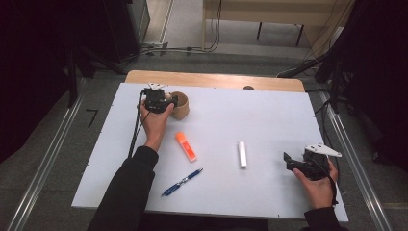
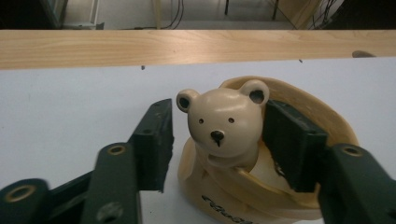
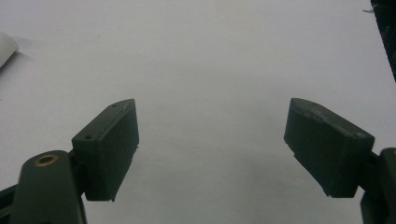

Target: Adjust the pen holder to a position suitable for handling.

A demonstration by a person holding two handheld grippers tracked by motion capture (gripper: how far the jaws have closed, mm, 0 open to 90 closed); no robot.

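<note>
Both forearms extended; left claw (image 2: 217,140) straddles bear cup (image 2: 224,126).

- A lab or recording room is showing here, not a home: a white board (image 1: 269,125) is lying over a wooden tabletop (image 1: 214,79) as a bare work surface.
- Cables (image 1: 159,49) are running across the grey carpeted floor (image 1: 57,159) behind the table.
- Metal rails (image 1: 41,168) are flanking the table on both sides.
- Dark stands and equipment (image 1: 57,43) are crowding the edges, and a plain wooden bench (image 1: 269,14) is standing at the back.
</note>
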